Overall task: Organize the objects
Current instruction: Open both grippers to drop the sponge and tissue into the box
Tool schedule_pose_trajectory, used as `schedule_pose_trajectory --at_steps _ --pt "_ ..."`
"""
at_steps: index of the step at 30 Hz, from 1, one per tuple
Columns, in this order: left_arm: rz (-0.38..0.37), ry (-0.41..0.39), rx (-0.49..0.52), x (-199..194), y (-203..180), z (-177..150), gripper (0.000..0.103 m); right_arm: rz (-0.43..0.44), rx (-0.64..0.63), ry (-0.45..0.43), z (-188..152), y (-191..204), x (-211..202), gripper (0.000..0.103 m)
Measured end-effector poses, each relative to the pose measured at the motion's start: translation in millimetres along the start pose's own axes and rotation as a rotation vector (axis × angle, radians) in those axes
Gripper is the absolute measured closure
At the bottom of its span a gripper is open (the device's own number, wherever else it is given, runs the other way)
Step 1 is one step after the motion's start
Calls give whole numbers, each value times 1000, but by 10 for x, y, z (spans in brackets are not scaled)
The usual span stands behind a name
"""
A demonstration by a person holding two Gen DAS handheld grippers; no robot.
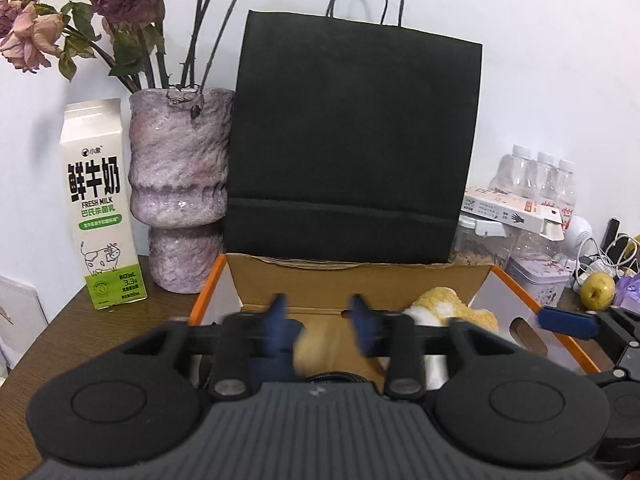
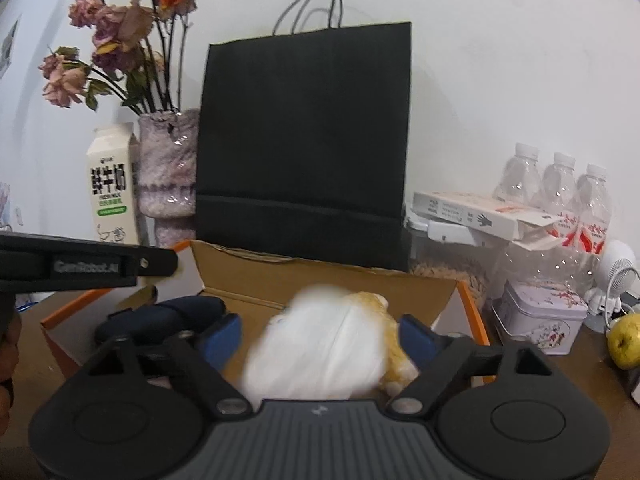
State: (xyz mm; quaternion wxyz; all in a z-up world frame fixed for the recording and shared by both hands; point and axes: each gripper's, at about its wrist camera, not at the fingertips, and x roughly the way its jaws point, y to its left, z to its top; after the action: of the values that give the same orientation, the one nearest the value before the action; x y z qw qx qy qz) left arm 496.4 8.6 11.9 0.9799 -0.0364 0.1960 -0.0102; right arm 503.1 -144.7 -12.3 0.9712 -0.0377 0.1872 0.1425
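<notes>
**Two grippers over an open box on a crowded table**

From the left wrist we look across a brown wooden table (image 1: 72, 320) against a white wall. A black paper bag (image 1: 352, 140) stands at the back, between a marbled vase of dried roses (image 1: 180, 184) with a milk carton (image 1: 100, 208) beside it and a cluster of clear bottles (image 1: 538, 180). In front sits an open cardboard box (image 1: 360, 280) with orange edges. Our left gripper (image 1: 320, 312) hovers above it, blue fingers blurred and apart, holding nothing. A yellow and white plush toy (image 1: 444, 304) lies inside, partly hidden behind the gripper body.

From the right wrist, the same box (image 2: 320, 280) holds the plush toy (image 2: 384, 320), mostly covered by a blurred white bundle (image 2: 320, 348) whose nature we cannot make out. A dark blue object (image 2: 168, 316) lies at the box's left. Our right gripper (image 2: 320, 336) is spread wide on either side of the bundle; we cannot tell whether it touches. A green pear (image 2: 626, 344) is cut off at the right.
</notes>
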Motion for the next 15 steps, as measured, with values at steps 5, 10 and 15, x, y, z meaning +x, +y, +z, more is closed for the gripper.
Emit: schedule_pose_trajectory --at_steps 5,10,15 --pt "72 -58 -3 -55 13 11 0 -4 27 4 11 -45 -14 0" --pt "68 -52 -14 -64 33 20 0 -7 30 15 10 -59 -13 0" --pt "60 -45 -19 -99 41 13 0 -24 31 33 19 -82 -53 0"
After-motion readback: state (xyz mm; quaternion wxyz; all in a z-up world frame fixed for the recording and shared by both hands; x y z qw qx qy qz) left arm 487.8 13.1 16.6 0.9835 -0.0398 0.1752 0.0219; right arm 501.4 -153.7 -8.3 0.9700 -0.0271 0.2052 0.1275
